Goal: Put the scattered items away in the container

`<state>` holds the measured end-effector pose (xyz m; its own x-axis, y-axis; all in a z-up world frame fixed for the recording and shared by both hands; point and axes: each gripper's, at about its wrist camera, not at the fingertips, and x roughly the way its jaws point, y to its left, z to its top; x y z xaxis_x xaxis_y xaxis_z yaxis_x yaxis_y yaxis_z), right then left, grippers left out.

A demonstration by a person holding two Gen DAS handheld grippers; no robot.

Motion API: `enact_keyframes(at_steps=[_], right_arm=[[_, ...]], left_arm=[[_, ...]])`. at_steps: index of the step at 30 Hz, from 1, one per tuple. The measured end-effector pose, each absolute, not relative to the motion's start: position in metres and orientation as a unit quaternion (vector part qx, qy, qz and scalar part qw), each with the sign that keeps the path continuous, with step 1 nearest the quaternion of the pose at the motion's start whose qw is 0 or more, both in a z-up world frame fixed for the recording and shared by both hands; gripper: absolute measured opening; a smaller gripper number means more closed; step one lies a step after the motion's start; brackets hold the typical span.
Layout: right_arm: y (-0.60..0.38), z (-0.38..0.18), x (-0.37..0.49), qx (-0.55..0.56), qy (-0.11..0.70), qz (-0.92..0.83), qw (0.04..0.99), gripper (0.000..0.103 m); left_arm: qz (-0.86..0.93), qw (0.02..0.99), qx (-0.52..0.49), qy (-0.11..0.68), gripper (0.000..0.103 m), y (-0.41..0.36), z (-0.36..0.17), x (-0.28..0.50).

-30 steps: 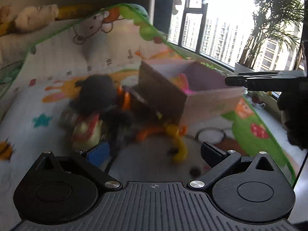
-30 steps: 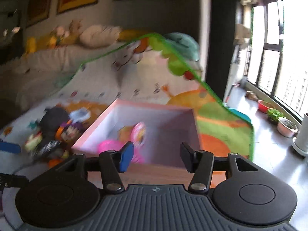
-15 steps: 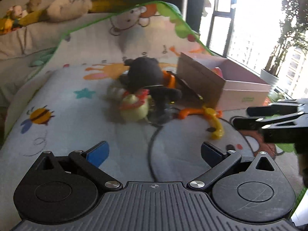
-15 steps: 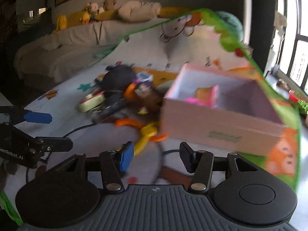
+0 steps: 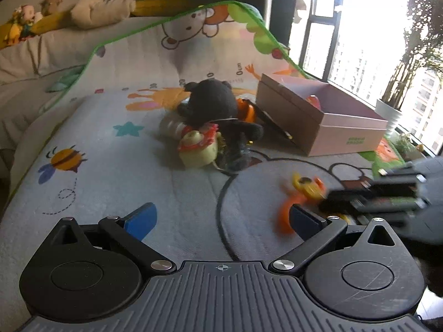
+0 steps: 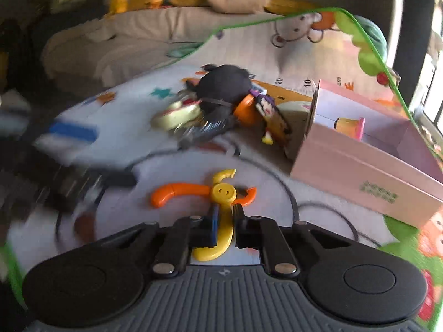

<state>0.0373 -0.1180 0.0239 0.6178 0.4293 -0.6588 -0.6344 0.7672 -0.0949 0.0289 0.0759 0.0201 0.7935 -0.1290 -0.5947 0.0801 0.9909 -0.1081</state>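
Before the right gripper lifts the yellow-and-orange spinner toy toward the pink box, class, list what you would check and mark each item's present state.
1. Right gripper jaws closed on the yellow-and-orange spinner toy: ok.
2. Grip is on a yellow arm only, not the hub; firmness: cannot tell.
3. Pink box open on top: ok.
4. Free space inside the box: ok.
5. Left gripper open, holding nothing: ok.
6. Black plush toy pile apart from the spinner: ok.

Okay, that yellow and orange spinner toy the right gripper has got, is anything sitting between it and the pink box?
Nothing visible: only bare play mat lies between the spinner toy and the pink box. The toy pile sits off left.
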Motion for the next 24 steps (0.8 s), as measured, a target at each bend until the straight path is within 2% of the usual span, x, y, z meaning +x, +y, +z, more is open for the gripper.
enact_keyframes(at_steps=[5,7,9,11,19,20,21,22,24], right_arm=[[-0.166,0.026,0.014,-0.154,0.318,0.259,0.899,0.012],[-0.187,0.027,0.011,-0.125,0.316,0.243,0.908,0.019],[-0.203,0.029,0.009,-0.085,0.309,0.234,0.918,0.032],[-0.214,0.032,0.007,-0.049,0.294,0.224,0.928,0.039],[-0.225,0.039,-0.001,0.011,0.259,0.207,0.943,0.054],[-0.225,0.039,-0.004,0.008,0.257,0.207,0.944,0.056],[-0.225,0.039,-0.006,0.007,0.255,0.206,0.945,0.057],[-0.226,0.038,-0.008,0.006,0.255,0.203,0.945,0.057],[-0.228,0.037,-0.01,0.009,0.257,0.198,0.946,0.059]], left_arm=[[-0.065,0.948,-0.015,0.31,0.103,0.064,0.024,0.032],[-0.059,0.953,-0.003,0.299,0.103,0.062,0.027,0.039],[-0.046,0.957,0.003,0.287,0.103,0.063,0.03,0.051],[-0.034,0.959,-0.005,0.282,0.103,0.069,0.033,0.065],[-0.003,0.94,-0.12,0.32,0.102,0.104,0.024,0.117],[-0.001,0.939,-0.119,0.323,0.1,0.104,0.021,0.12],[0.001,0.939,-0.114,0.324,0.089,0.102,0.019,0.122],[0.001,0.939,-0.109,0.326,0.073,0.1,0.017,0.124],[-0.001,0.939,-0.103,0.327,0.071,0.097,0.014,0.127]])
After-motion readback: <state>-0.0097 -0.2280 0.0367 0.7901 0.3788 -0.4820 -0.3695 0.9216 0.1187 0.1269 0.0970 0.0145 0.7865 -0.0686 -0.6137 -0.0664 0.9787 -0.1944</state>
